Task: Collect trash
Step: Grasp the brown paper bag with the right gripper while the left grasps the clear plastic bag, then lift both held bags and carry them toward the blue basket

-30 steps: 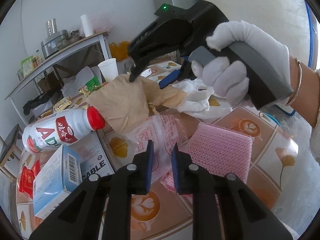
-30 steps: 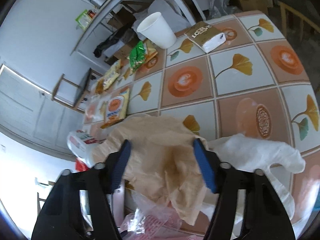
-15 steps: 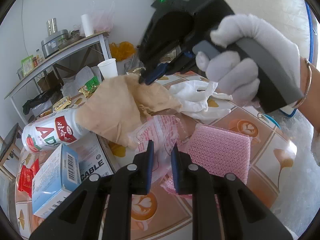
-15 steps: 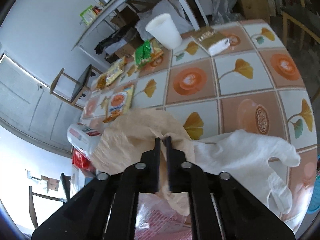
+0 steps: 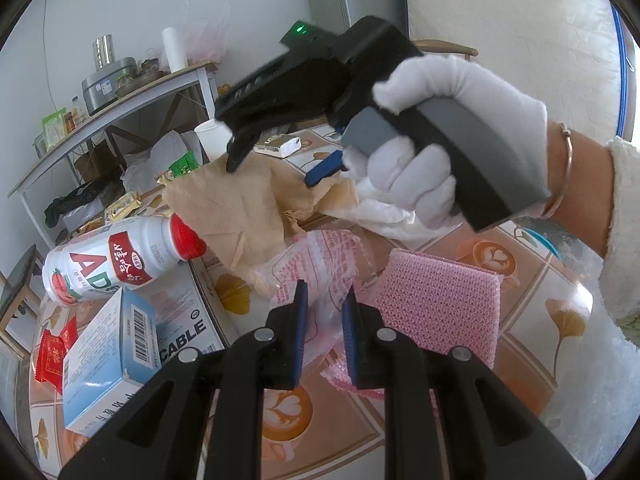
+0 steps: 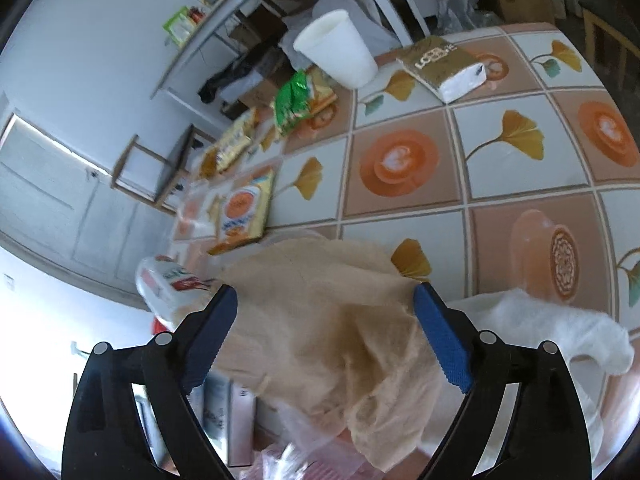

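A crumpled brown paper sheet (image 5: 244, 208) lies on the tiled table (image 5: 520, 264), also in the right wrist view (image 6: 336, 316). My right gripper (image 6: 326, 316) is open, its blue pads either side of the paper just above it; it shows in the left wrist view (image 5: 276, 164) held by a white-gloved hand. My left gripper (image 5: 323, 312) is nearly closed on a clear plastic wrapper with red print (image 5: 316, 264), beside a pink mesh sponge (image 5: 436, 304). A white plastic bag (image 6: 552, 328) lies to the right of the paper.
A white drink bottle with red cap (image 5: 116, 260), a blue-white box (image 5: 104, 360) and red sachets (image 5: 52, 352) lie left. A paper cup (image 6: 336, 50), tissue pack (image 6: 444, 66) and snack packets (image 6: 298, 100) sit farther back. A metal shelf (image 5: 104, 108) stands behind.
My right gripper shut on the brown paper half a second ago and has now opened again, letting it settle on the table. My left gripper has stayed on the plastic wrapper.
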A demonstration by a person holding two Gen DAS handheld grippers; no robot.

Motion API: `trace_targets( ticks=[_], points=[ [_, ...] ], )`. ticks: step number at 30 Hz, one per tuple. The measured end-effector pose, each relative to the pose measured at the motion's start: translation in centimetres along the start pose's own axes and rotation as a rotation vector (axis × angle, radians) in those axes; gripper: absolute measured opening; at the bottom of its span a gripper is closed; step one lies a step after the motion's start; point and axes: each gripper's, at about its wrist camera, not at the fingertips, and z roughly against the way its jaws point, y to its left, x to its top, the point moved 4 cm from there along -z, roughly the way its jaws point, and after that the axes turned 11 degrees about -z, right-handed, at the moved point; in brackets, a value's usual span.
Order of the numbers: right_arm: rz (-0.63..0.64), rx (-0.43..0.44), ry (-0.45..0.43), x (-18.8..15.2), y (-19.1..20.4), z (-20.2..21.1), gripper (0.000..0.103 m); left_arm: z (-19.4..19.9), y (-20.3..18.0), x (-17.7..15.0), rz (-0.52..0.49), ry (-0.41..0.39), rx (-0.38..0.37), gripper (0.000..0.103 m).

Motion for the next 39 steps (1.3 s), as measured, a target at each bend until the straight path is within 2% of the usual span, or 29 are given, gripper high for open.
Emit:
trace_targets(
  ticks=[4,6,7,9,10,12,14,24,29,33,39],
  points=[
    [0.109,-0.076,-0.013,-1.2,1.0,-0.3,0.081,0.0,0.1,0.0,0.001,-0.001,-0.003,0.016],
    [0.143,-0.116,-0.014,-1.7,1.3,-0.4,0.067,-0.1,0.1,-0.1,0.002,-0.002,-0.004,0.016],
    [0.147,-0.13,-0.012,-1.8,1.3,-0.5,0.064,-0.1,0.1,0.0,0.002,-0.002,-0.005,0.016],
    [0.147,-0.146,-0.007,-1.9,1.2,-0.7,0.047,-0.1,0.1,0.0,0.0,-0.003,-0.004,0.016],
    [0.145,-0.152,-0.005,-1.9,1.0,-0.8,0.043,-0.1,0.1,0.0,0.001,-0.003,-0.003,0.016],
    [0.141,-0.159,-0.005,-1.9,0.9,-0.8,0.023,-0.1,0.2,-0.1,0.004,-0.006,-0.002,0.016],
    [0.14,-0.166,-0.01,-1.9,0.9,-0.8,0.008,-0.2,0.3,-0.1,0.006,-0.009,0.002,0.016],
    [0.209,-0.179,-0.15,-2.6,2.9,3.2,0.003,0.9,0.4,0.2,0.016,-0.057,0.035,0.014],
    [0.192,-0.13,-0.193,-2.4,3.2,5.5,0.003,1.9,0.5,0.6,0.022,-0.096,0.061,0.014],
    [0.157,-0.104,-0.187,-2.4,3.2,6.2,0.003,2.8,0.8,0.7,0.032,-0.12,0.074,0.013],
    [0.143,-0.064,-0.269,-2.5,3.8,8.7,0.003,3.6,1.3,0.9,0.046,-0.141,0.087,0.013]
  ],
)
